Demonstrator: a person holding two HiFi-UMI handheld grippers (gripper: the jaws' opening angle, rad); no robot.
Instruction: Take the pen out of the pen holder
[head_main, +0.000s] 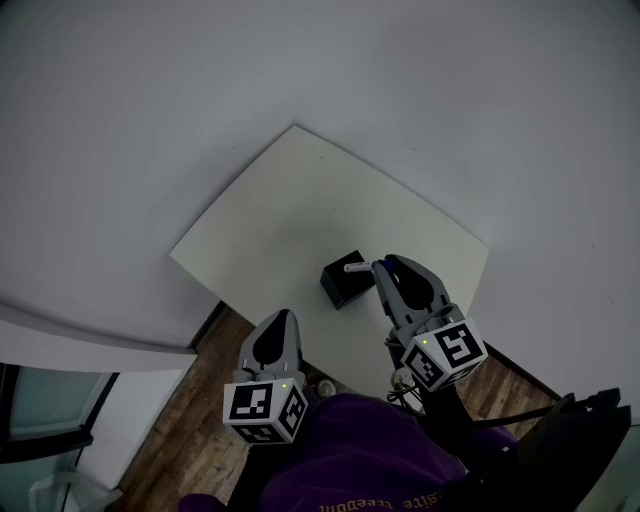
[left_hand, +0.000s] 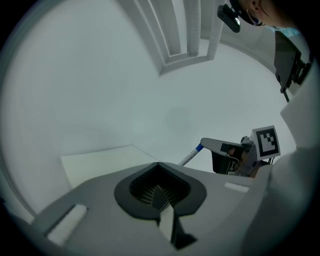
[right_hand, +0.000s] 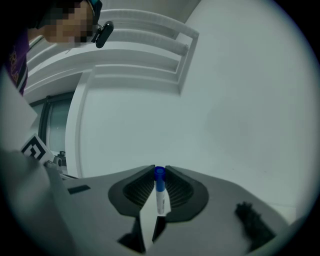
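On the white table stands a small black pen holder. My right gripper hovers just right of it, shut on a white pen with a blue end. The pen's white part sticks out leftward over the holder's top; whether they touch is unclear. In the right gripper view the pen is pinched between the jaws of that gripper, blue end forward. My left gripper hangs shut and empty at the table's near edge. From the left gripper view I see the pen projecting from the right gripper.
The table stands against a plain white wall. Wooden floor shows beside and below the table's near edge. A glass door with a white frame is at the lower left, and a dark object sits at the lower right.
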